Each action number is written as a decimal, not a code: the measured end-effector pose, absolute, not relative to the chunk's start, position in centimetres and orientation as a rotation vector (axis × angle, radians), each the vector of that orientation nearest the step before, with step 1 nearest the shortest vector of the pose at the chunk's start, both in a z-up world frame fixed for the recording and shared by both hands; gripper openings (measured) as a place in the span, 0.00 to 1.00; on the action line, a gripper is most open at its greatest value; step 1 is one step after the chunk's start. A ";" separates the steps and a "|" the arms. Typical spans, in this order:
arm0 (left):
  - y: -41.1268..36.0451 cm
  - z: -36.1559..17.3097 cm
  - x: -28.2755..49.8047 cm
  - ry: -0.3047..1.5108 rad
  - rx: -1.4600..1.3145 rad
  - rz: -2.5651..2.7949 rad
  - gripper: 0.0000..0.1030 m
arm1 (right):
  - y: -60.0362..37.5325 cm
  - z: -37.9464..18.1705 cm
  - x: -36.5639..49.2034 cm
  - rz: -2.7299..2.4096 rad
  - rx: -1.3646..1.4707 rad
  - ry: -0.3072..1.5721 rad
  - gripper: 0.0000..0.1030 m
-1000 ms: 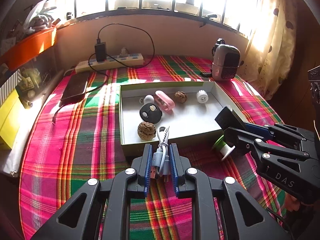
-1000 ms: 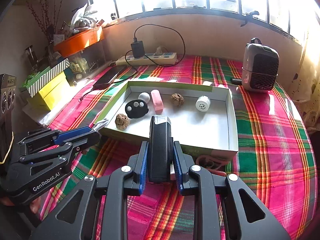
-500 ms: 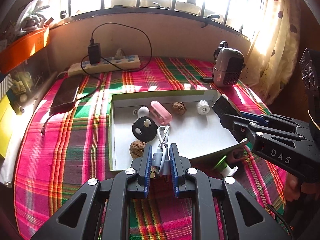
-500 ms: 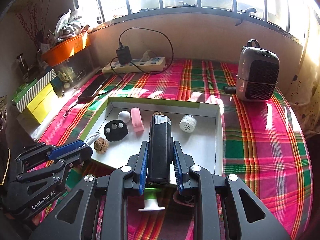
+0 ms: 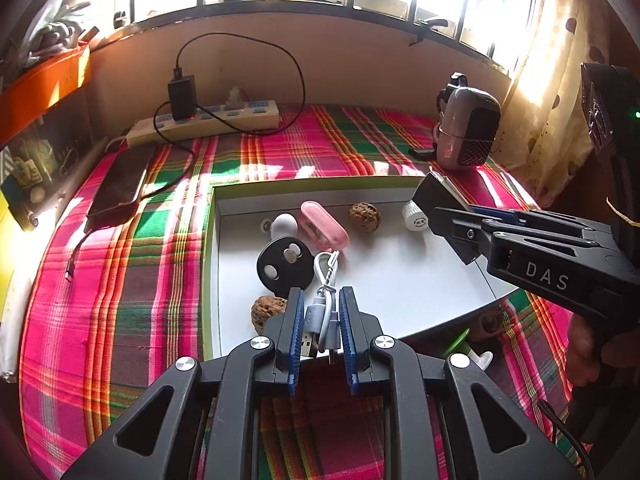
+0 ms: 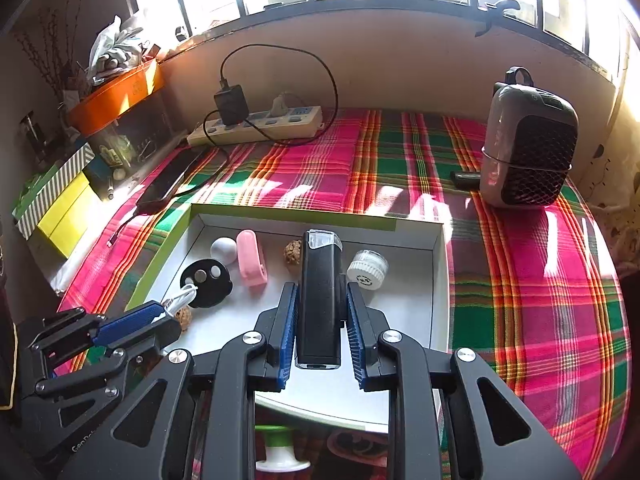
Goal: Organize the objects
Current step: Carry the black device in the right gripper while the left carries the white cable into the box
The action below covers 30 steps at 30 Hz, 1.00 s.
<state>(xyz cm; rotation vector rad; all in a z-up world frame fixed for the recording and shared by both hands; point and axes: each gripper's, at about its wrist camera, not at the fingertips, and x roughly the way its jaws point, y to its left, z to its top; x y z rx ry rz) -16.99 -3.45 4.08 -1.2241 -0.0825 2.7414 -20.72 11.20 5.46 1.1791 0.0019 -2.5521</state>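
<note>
My left gripper (image 5: 319, 306) is shut on a coiled grey-white USB cable (image 5: 322, 303) and holds it over the near left part of the white tray (image 5: 416, 280). My right gripper (image 6: 322, 304) is shut on a black rectangular device (image 6: 320, 292) with a clear tip, held over the tray's (image 6: 400, 304) middle. In the tray lie a black disc (image 5: 284, 266), a pink case (image 5: 324, 230), a white ball (image 5: 284, 224), two walnuts (image 5: 364, 216) (image 5: 266, 312) and a white cap (image 5: 416, 216).
A green-and-white spool (image 6: 280, 452) lies on the plaid cloth in front of the tray. A small fan heater (image 6: 528, 156) stands at the back right. A power strip (image 6: 260, 124) and a phone (image 5: 120, 184) sit at the back left. Boxes line the left edge.
Both grippers moved forward over the tray with their loads. The tray has drawn nearer, and the spool now sits below and behind the fingertips.
</note>
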 end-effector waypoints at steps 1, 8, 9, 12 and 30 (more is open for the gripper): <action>-3.5 4.0 -17.1 -0.084 -1.229 2.741 0.15 | 11.2 5.4 -20.9 -2.551 1.181 0.002 0.24; -3.4 3.5 -17.9 -0.094 -1.238 2.740 0.09 | 11.4 5.8 -21.9 -2.561 1.178 0.019 0.24; -3.4 3.3 -18.0 -0.092 -1.244 2.737 0.09 | 11.4 5.7 -22.0 -2.562 1.179 0.035 0.24; -3.2 2.9 -18.2 -0.093 -1.257 2.726 0.09 | 11.3 5.5 -22.1 -2.562 1.187 0.043 0.24; -3.8 2.2 -18.5 -0.111 -1.288 2.715 0.09 | 10.1 2.8 -24.2 -2.521 1.269 0.036 0.24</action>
